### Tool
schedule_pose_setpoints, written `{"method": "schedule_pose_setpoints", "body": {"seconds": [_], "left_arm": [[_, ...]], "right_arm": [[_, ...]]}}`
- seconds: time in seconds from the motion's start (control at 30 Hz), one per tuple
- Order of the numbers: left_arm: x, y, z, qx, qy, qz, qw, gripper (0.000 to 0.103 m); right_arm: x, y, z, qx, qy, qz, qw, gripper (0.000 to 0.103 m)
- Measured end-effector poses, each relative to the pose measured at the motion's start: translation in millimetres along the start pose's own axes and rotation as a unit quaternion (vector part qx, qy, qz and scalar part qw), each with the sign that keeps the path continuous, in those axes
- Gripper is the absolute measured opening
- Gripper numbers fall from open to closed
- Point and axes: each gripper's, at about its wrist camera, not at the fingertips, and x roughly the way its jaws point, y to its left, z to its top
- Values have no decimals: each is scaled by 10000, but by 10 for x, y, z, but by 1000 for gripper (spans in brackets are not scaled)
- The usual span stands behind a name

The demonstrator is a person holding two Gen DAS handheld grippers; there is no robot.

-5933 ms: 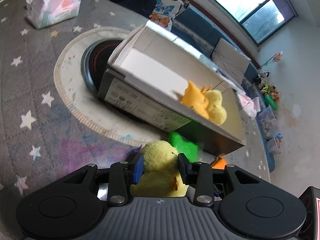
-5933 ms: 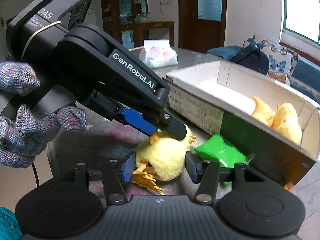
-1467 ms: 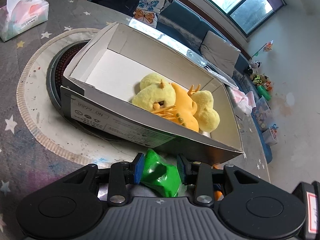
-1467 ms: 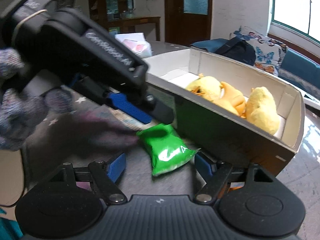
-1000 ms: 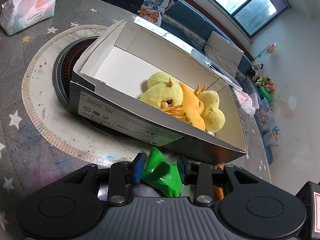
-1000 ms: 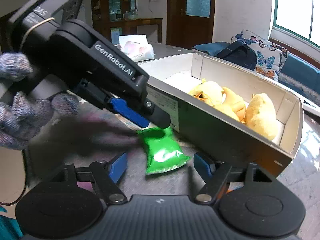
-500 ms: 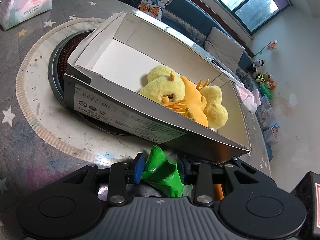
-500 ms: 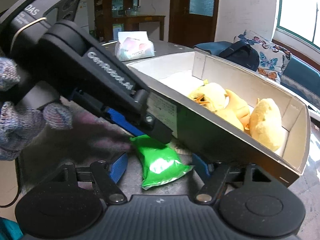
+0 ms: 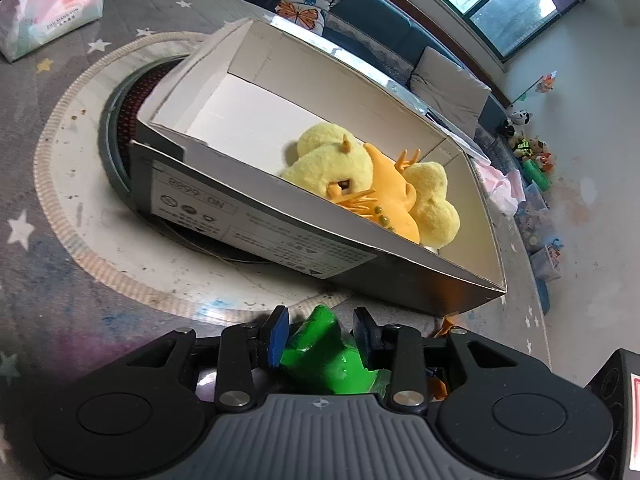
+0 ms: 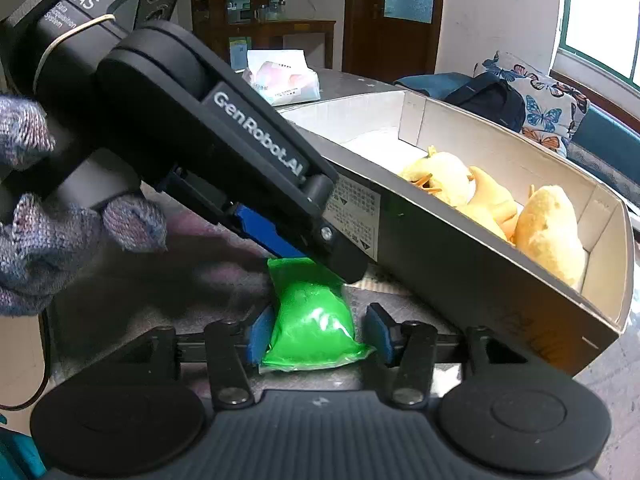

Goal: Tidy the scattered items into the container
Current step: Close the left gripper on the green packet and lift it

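A green packet (image 9: 324, 354) sits between the blue pads of my left gripper (image 9: 320, 334), which is shut on it. In the right wrist view the same green packet (image 10: 312, 316) lies between the pads of my right gripper (image 10: 318, 338), whose jaws stand around it with small gaps; the left gripper body (image 10: 224, 152) covers its far end. The cardboard box (image 9: 256, 216) stands just beyond, with two yellow plush chicks (image 9: 332, 168) and an orange toy (image 9: 390, 196) inside. The box (image 10: 480, 264) also shows in the right wrist view.
A tissue pack (image 9: 48, 12) lies at the far left of the starry grey cloth; it shows behind the box in the right wrist view (image 10: 284, 76). A small orange item (image 9: 446, 326) lies by the box's near corner. A sofa with cushions (image 9: 452, 84) is behind.
The left gripper has closed on the green packet and tipped it up. The right gripper's jaws have narrowed around the packet's near end. Both chicks lie in the box since the earliest frames.
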Motion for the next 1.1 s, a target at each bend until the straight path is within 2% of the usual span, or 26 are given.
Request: {"method": "schedule_pose_setpoints", "body": {"seconds": [0.3,0.43,0.73,0.87,1.1], "left_arm": [[-121,95,-44,-324,-61,88,9994,37],[-205,109,-92,-473,-122,-3,9988,38],[-79,77,-183,-957,-46,-59,9954,38],[-24,35,-184,-861,-49,23,9963,37],[-52,-54,-224,-635,-6,-74,9980,36]], "right_arm": [[-37,5,-32,196,-34,-65,9998,48],[-63,8,-54,293,-49,-123,9995,48],[-94,8,-72,490,-118,-185,9986,47],[-102,30,-79,424,-116,-189,9989,46],[-169,19,-114,526,-193,-153,9983,43]]}}
